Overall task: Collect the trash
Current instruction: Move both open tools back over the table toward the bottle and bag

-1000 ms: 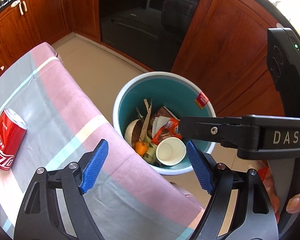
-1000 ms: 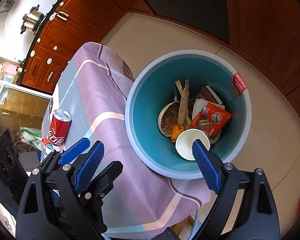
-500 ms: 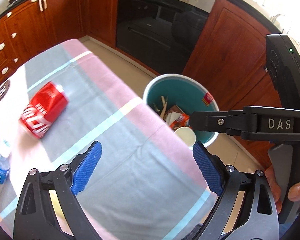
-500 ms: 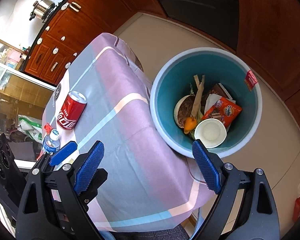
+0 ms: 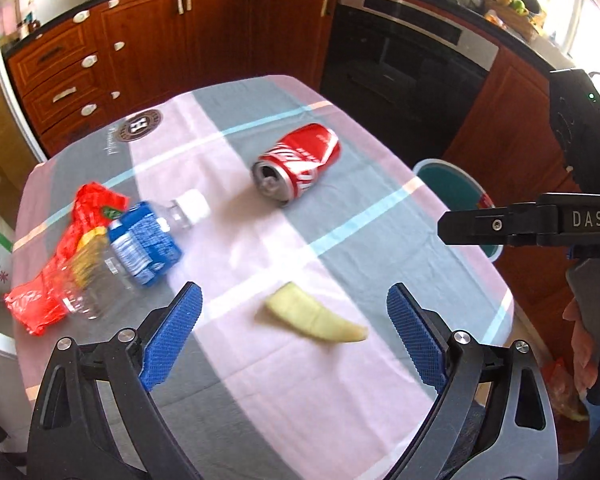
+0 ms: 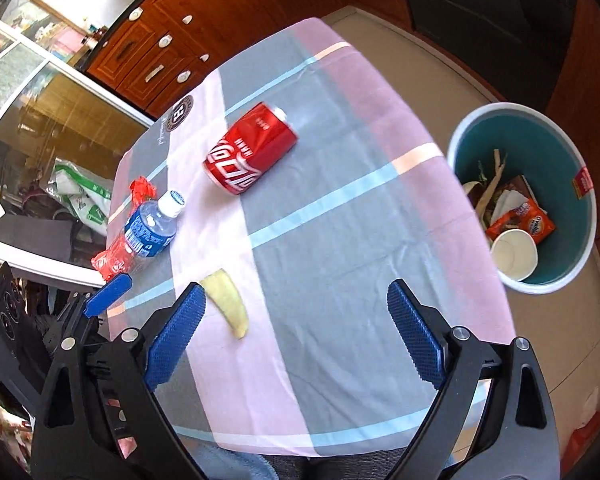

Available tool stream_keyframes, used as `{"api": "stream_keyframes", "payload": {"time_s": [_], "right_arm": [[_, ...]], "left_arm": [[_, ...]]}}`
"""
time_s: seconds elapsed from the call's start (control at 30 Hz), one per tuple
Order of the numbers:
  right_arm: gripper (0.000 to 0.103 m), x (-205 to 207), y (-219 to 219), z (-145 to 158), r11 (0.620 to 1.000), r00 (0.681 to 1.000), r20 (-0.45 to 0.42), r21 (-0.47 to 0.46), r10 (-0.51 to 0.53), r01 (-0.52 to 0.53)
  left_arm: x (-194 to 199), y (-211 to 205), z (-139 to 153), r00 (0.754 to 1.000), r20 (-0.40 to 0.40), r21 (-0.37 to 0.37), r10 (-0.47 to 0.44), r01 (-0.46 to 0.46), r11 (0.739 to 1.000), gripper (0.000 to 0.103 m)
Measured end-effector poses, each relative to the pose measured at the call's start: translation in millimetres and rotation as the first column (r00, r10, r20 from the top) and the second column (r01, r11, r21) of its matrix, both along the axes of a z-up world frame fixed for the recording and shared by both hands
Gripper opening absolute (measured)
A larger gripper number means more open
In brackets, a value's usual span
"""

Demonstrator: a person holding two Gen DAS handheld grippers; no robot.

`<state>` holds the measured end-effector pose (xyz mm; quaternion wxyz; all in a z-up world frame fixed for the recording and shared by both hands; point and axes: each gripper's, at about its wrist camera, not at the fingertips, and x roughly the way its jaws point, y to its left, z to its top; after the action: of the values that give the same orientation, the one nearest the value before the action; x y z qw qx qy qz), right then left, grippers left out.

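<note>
— Grippers first: how do the two stand?

— Left gripper [image 5: 292, 336] hangs above the table with its blue-padded jaws wide apart; they have just been opening, and nothing is between the pads. Right gripper [image 6: 292, 334] is likewise spread wide and empty. In the left wrist view the right one shows as a black arm off to the right side, with a person's hand [image 5: 584, 344] on its grip.

— Where is the trash relative to the left gripper?

— A pale yellow-green curved piece of peel [image 5: 314, 316] lies on the pink and grey checked tablecloth [image 5: 300, 400] just ahead of the jaws, roughly midway between the pads but below them, not touched. Further ahead, a red soda can [image 5: 296, 164] lies on its side, its open top turned toward the gripper. Ahead and to the left, a clear plastic water bottle with a blue label and white cap [image 5: 140, 248] lies on its side, resting on a crumpled red plastic wrapper [image 5: 60, 256].

— And from the right gripper?

— The peel sits close by its left pad. The can and bottle are ahead and left. The round white bin with a teal inside [image 6: 580, 272] stands on the floor ahead and to the right, beside the table's edge. Inside are a white paper cup [image 6: 514, 256], an orange snack packet [image 6: 520, 220] and other scraps.

— Anything clamped?

— No, both are empty.
</note>
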<state>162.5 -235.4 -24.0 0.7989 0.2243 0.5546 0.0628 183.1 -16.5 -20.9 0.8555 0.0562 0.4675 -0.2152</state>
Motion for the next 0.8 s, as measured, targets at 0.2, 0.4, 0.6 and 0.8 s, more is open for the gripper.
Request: {"api": "stream_keyframes", "payload": {"time_s": [0.2, 0.4, 0.6, 0.8], "right_arm": [[0.088, 17, 64, 4, 0.995, 0.996, -0.012, -0.029, 0.090, -0.090], [0.088, 32, 109, 3, 0.990, 0.990, -0.039, -0.041, 0.134, -0.135], [0.088, 54, 151, -5, 0.984, 0.983, -0.068, -0.039, 0.170, -0.173], [0.088, 74, 190, -20, 0.974, 0.969, -0.113, -0.021, 0.220, -0.224]], "left_arm": [[7, 83, 4, 0.994, 0.013, -0.003, 0.108, -0.108, 0.994, 0.094], [19, 140, -3, 0.993, -0.001, -0.006, 0.121, -0.121, 0.993, 0.095], [41, 155, -16, 0.999, -0.029, -0.018, 0.044, -0.045, 0.999, 0.095], [62, 152, -29, 0.998, -0.051, -0.063, -0.040, 0.037, 0.997, 0.095]]}}
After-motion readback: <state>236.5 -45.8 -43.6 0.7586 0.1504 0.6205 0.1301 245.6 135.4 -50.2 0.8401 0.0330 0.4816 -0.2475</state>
